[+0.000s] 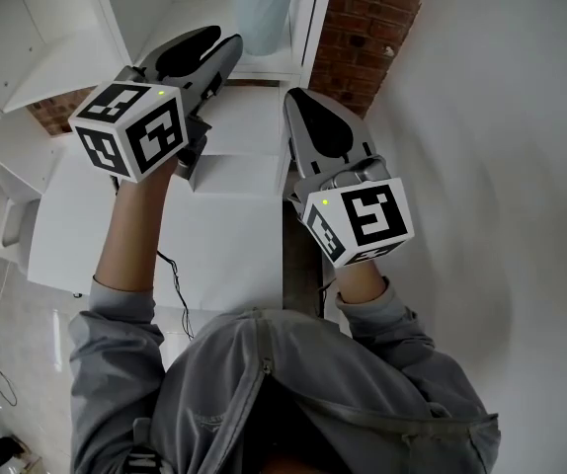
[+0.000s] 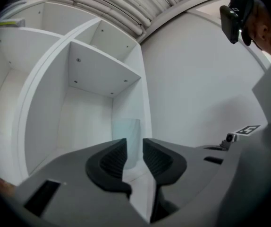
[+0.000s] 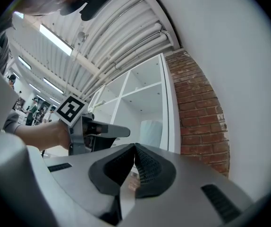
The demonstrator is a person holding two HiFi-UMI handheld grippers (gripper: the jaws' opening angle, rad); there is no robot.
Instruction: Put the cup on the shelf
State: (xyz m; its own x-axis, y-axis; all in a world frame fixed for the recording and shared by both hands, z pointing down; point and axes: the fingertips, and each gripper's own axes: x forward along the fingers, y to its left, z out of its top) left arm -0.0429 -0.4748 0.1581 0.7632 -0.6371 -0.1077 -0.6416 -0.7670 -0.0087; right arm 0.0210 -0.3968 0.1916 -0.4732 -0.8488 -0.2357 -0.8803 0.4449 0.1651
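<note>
A pale blue cup [image 1: 262,10] stands upright in an open compartment of the white shelf [image 1: 193,16]. My left gripper [image 1: 216,39] points into that compartment, just short of the cup and to its left. In the left gripper view its jaws stand a narrow gap apart with nothing between them, and the cup [image 2: 127,141] shows beyond that gap on the shelf floor [image 2: 46,155]. My right gripper [image 1: 303,99] hangs lower, to the right, in front of the shelf's side panel. It [image 3: 134,151] is shut and empty. From there the cup [image 3: 150,132] and the left gripper [image 3: 121,132] are visible.
A brick wall [image 1: 374,26] rises right of the shelf, then a plain white wall [image 1: 501,117]. Below the shelf lies a white cabinet top [image 1: 226,245]. Other shelf compartments [image 2: 12,93] open to the left. The person's grey sleeves [image 1: 116,363] fill the bottom of the head view.
</note>
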